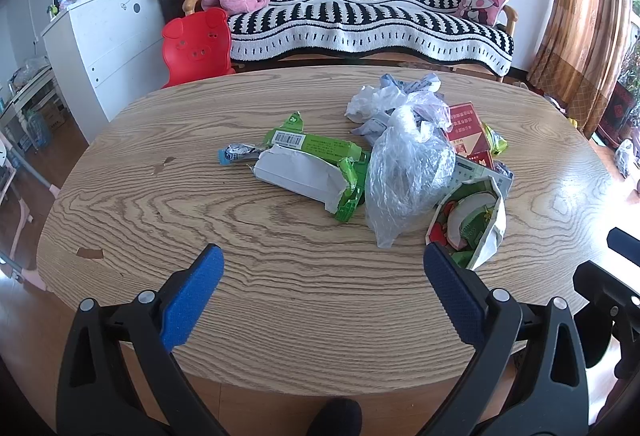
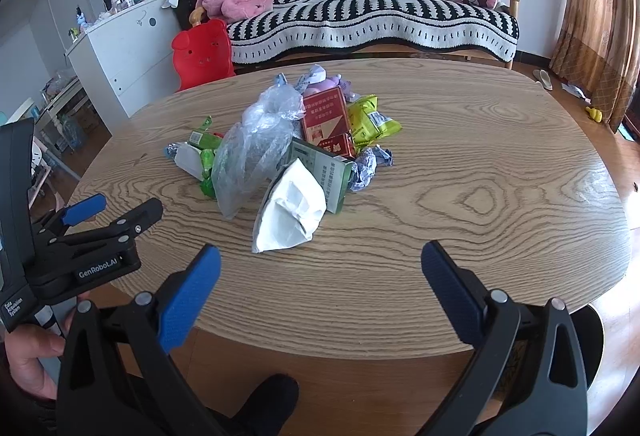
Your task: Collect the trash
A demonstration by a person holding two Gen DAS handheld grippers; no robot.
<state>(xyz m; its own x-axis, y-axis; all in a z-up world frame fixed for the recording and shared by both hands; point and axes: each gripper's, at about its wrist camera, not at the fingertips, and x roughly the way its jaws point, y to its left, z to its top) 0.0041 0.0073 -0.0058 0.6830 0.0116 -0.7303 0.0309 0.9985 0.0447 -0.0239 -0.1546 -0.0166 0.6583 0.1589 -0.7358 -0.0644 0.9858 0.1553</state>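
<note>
left wrist view: left gripper [image 1: 322, 266] and right gripper [image 2: 320, 262] gape wide, empty, before trash pile [image 1: 408, 164].

left gripper [image 1: 323, 260] agape, right gripper [image 2: 321, 258] agape

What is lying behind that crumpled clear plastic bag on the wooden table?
Behind the crumpled clear plastic bag lie a red cardboard packet and pale blue-grey crumpled wrappers. Whatever sits directly beneath the bag is covered.

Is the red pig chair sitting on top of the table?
No, the red pig chair stands on the floor behind the wooden table, next to the striped sofa.
</note>
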